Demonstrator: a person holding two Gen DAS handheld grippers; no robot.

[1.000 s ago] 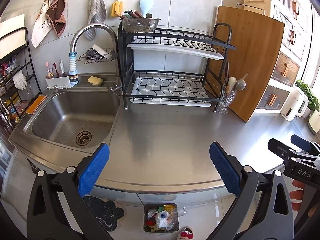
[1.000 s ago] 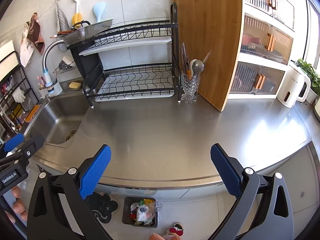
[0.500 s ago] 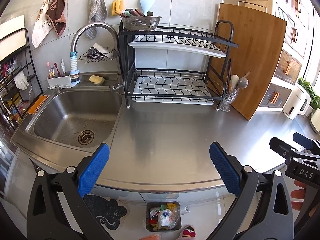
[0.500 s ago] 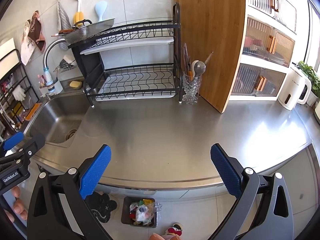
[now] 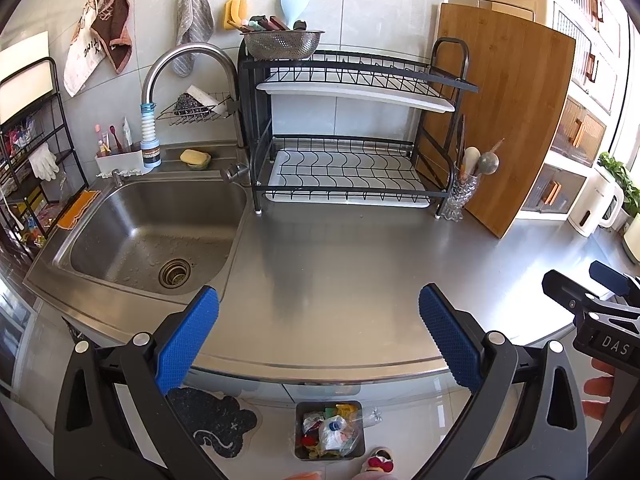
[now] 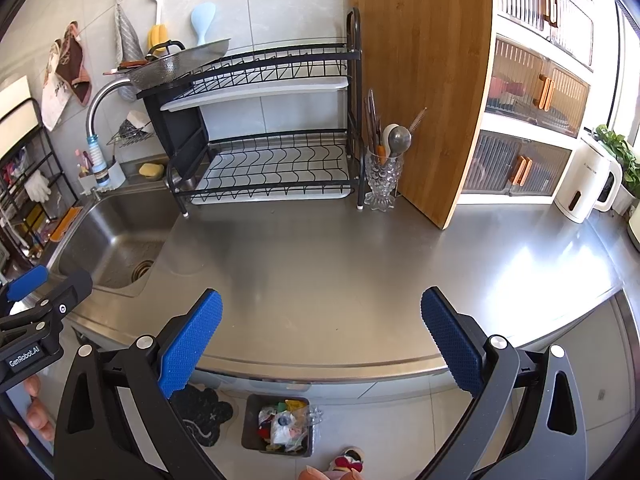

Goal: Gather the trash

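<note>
Two pairs of blue ribbed finger pads (image 5: 188, 340) stand wide apart, with nothing between them: the left gripper (image 5: 318, 332) and the right gripper (image 6: 322, 332) both hang spread above the front edge of a bare brushed stainless-steel counter (image 5: 340, 264).

From the left wrist view, the right gripper's black frame shows at the right edge, carrying white letters "DAS", with fingertips of the person's hand (image 5: 598, 388) beneath it. From the right wrist view, the left gripper's frame shows at the left edge, printed "GenRobot.AI", again with fingertips below.

Down on the pale tiled floor, just in front of the counter, sits a small dark square trash bin (image 5: 301, 432) filled with crumpled colourful wrappers and clear plastic (image 5: 332, 432); a black paw-shaped floor mat (image 5: 212, 420) lies just to its left.

Farther out, a steel sink with a round drain (image 5: 152, 232) takes the left of the counter, under a curved steel tap (image 5: 184, 56). A black two-tier wire dish rack (image 5: 348, 136) stands at the back, a steel mesh colander (image 5: 282, 42) on its top. Beside the rack are a clear cut-glass utensil holder (image 5: 460, 196) and a large bamboo cutting board (image 5: 508, 112) leaning upright. A white electric kettle (image 6: 588, 184) stands at the far right; its small label is too fine to read.
</note>
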